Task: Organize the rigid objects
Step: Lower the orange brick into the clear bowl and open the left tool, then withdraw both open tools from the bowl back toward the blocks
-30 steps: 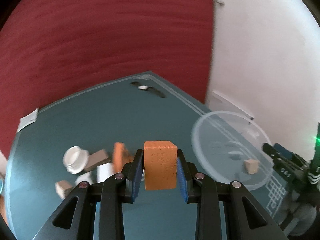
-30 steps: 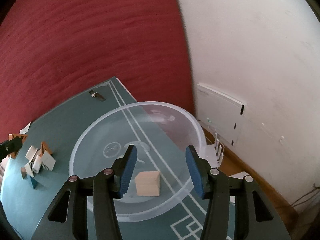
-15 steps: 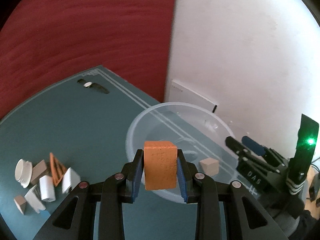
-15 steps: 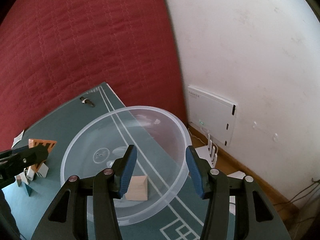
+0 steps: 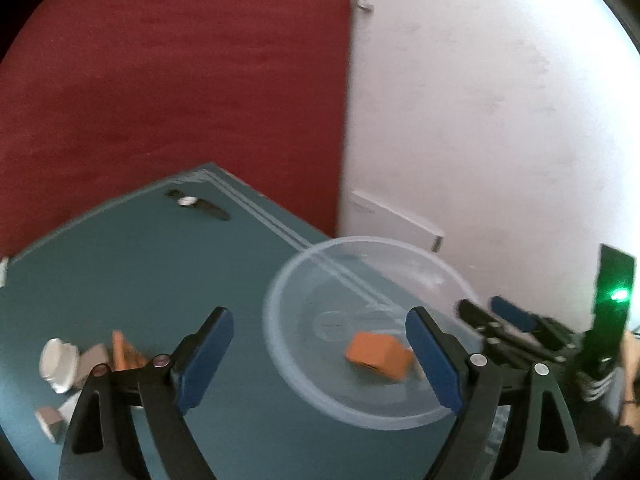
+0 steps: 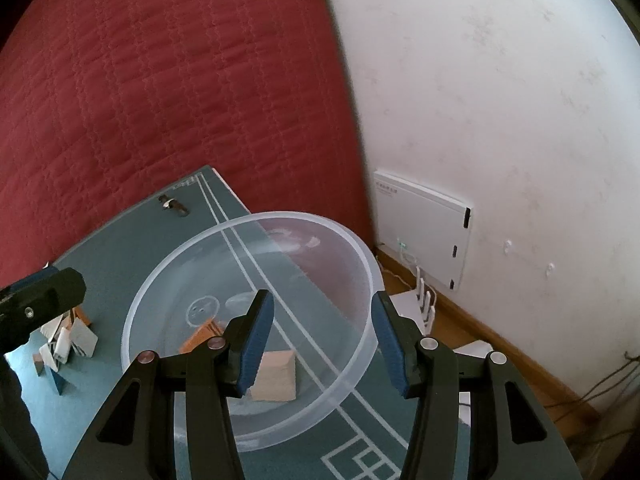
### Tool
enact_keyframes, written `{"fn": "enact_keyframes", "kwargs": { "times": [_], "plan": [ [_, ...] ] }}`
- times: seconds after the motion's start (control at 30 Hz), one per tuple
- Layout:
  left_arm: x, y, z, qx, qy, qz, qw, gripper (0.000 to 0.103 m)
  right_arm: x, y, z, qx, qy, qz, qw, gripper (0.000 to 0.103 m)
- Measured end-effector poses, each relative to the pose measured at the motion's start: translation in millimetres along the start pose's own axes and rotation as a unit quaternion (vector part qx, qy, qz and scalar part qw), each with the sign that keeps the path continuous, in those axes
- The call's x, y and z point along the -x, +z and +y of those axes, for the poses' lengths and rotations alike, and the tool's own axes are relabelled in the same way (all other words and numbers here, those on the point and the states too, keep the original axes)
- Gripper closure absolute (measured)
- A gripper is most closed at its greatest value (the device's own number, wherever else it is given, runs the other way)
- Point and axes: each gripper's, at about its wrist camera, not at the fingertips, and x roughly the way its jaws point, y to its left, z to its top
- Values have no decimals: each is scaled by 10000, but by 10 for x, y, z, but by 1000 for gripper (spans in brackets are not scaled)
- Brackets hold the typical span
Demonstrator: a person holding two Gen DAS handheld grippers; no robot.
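Orange block (image 5: 378,354), just released by the widely opening left gripper (image 5: 320,360) into the clear bowl (image 5: 280,344), could be bounced out.

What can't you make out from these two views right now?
- Orange block in the bowl: left view blurred, so settled or tumbling is unclear; right view, a finger hides most of it.
- Tan block: partly behind that finger.
- Loose pieces: too small, partly behind the left gripper.

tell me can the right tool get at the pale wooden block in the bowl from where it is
Probably yes: the right tool is open, the pale wooden block lies just below it in the clear bowl, nothing covering it.
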Motion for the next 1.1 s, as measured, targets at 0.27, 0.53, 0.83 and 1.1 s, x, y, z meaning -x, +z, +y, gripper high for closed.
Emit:
{"fn": "enact_keyframes", "kwargs": {
  "times": [0.27, 0.53, 0.83, 1.1],
  "plan": [
    [108, -112, 253, 169, 660, -43, 9977, 6, 36, -36, 76, 63, 8, 1, 10000, 51],
    [224, -182, 465, 465, 887, -21, 9950, 2, 70, -90, 229, 219, 72, -20, 9997, 51],
    [389, -312, 835, 842, 1265, -22, 9884, 2, 79, -139, 409, 347, 196, 29, 9992, 49],
    [583, -456, 1290, 1260, 1750, -111, 9764, 2, 108, -184, 599, 445, 339, 54, 9984, 49]
  ]
}}
